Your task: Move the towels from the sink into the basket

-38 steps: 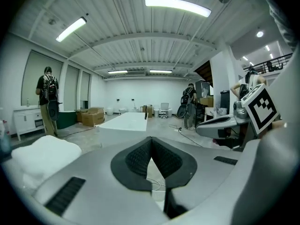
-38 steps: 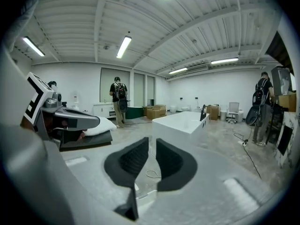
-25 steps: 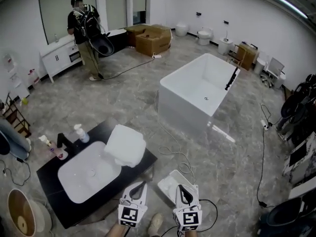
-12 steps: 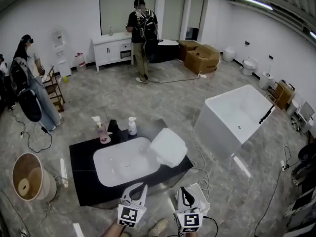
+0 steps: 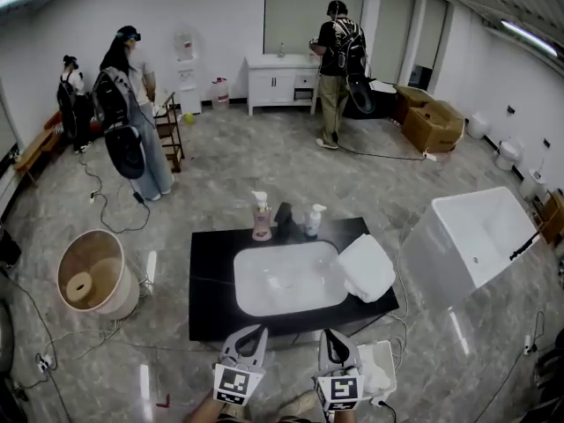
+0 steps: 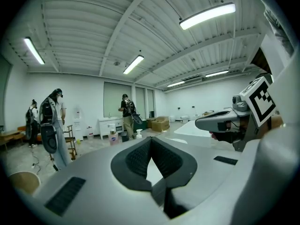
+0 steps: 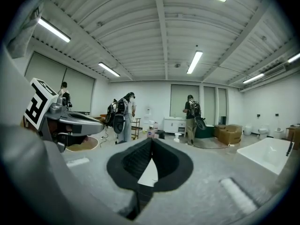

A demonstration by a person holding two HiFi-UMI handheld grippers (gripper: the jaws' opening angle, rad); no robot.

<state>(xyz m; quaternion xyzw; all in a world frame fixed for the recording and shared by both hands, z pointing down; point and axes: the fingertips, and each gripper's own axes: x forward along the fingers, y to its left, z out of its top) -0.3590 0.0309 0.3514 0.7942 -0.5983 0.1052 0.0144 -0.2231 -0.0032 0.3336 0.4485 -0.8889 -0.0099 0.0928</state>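
A folded white towel [image 5: 367, 268] lies on the right rim of the white sink [image 5: 286, 278], which is set in a black counter [image 5: 211, 285]. The round tan basket [image 5: 92, 276] stands on the floor to the left of the counter. My left gripper [image 5: 255, 332] and right gripper [image 5: 330, 336] are side by side at the bottom of the head view, short of the counter's near edge. Both are shut with nothing in them. In the left gripper view the gripper [image 6: 151, 140] has its pads together, as does the gripper [image 7: 151, 142] in the right gripper view.
A pink bottle [image 5: 261, 218], a black tap [image 5: 284, 216] and a white bottle [image 5: 313, 221] stand behind the sink. A white bathtub [image 5: 476, 247] is at the right, a white container [image 5: 381, 370] on the floor by my right gripper. People [image 5: 132, 113] stand behind; cables cross the floor.
The head view has swung round: the sink and counter now sit at the centre and the basket has come into sight at the left. Both grippers stay low and shut.
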